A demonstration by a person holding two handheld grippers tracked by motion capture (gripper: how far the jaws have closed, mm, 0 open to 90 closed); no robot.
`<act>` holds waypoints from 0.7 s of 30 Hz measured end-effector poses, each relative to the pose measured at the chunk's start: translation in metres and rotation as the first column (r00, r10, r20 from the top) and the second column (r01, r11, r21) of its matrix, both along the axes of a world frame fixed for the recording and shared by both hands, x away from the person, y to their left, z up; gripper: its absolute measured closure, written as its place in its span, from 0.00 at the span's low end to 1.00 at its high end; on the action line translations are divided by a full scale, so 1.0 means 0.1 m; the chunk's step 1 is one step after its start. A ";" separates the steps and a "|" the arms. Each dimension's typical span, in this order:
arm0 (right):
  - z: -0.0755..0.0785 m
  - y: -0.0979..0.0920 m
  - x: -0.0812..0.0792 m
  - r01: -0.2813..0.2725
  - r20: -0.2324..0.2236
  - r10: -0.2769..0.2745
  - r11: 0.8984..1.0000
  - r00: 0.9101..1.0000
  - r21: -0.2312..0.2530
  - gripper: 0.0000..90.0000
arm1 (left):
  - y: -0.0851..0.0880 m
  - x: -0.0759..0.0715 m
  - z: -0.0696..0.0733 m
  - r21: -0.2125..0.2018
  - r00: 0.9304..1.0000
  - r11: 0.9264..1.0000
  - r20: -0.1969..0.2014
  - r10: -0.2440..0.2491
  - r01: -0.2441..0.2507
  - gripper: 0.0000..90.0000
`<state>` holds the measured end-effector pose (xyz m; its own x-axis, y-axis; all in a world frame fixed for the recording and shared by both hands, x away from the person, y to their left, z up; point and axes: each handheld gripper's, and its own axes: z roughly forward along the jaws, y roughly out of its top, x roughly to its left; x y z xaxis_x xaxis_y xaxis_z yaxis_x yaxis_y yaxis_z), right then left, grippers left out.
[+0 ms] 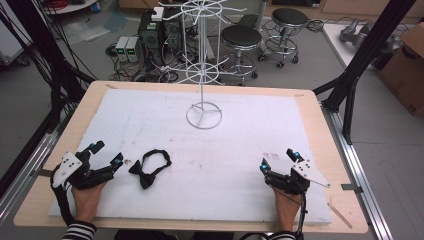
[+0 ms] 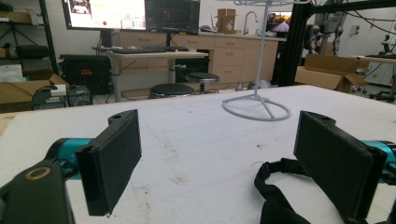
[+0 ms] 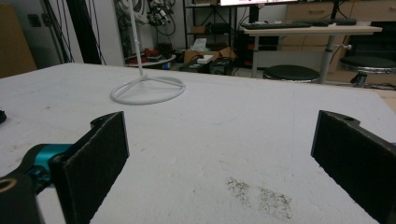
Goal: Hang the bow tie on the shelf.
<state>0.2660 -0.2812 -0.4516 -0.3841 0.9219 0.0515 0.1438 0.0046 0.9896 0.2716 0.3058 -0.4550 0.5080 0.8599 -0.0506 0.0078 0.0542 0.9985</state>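
A black bow tie (image 1: 149, 167) with its neck strap looped behind it lies on the white mat (image 1: 215, 145), left of centre. My left gripper (image 1: 107, 154) rests open on the mat just left of the tie, nothing between its jaws. In the left gripper view the bow tie (image 2: 275, 196) shows low at the right, beside the right jaw of the left gripper (image 2: 229, 163). My right gripper (image 1: 280, 159) rests open near the mat's front right, holding nothing. A white wire display stand (image 1: 203, 75) rises from its ring base at the mat's far centre.
The stand's ring base (image 2: 256, 108) shows ahead in the left gripper view and again, stand base (image 3: 147, 89), in the right gripper view. A dirty smudge (image 3: 259, 196) marks the mat ahead of the right gripper (image 3: 219, 163). Stools (image 1: 241, 37), cables and boxes stand beyond the wooden table edge (image 1: 320, 105).
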 end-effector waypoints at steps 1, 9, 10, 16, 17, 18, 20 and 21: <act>0.00 0.00 0.00 0.001 -0.003 -0.001 1.000 1.000 0.001 0.03 | 0.00 0.00 0.00 0.000 1.000 1.000 -0.001 0.000 0.000 0.17; 0.00 0.00 0.00 0.003 0.003 -0.003 1.000 1.000 -0.003 0.03 | -0.01 0.00 0.00 0.003 1.000 1.000 -0.002 0.004 -0.004 0.17; 0.00 0.00 0.00 0.004 -0.003 -0.004 1.000 1.000 0.001 0.03 | -0.01 0.00 0.00 0.003 1.000 1.000 -0.002 0.004 -0.004 0.17; 0.00 0.00 0.00 0.003 0.005 -0.003 1.000 1.000 0.001 0.03 | -0.01 0.00 0.00 0.011 1.000 1.000 0.002 0.001 -0.001 0.17; 0.00 0.00 0.00 0.003 0.003 -0.003 1.000 1.000 0.003 0.03 | -0.01 0.00 0.00 0.004 1.000 1.000 -0.001 0.002 -0.002 0.17; 0.00 0.00 0.00 0.002 0.002 -0.002 1.000 1.000 0.007 0.03 | 0.00 0.00 0.00 -0.001 1.000 1.000 -0.003 0.003 -0.003 0.17; 0.00 -0.01 0.00 0.003 0.007 -0.003 1.000 1.000 0.004 0.03 | 0.02 0.01 0.00 -0.018 1.000 1.000 -0.012 -0.002 0.002 0.17; 0.00 -0.01 0.00 0.003 0.007 -0.003 1.000 1.000 0.004 0.03 | 0.02 0.01 0.00 -0.018 1.000 1.000 -0.012 -0.002 0.002 0.17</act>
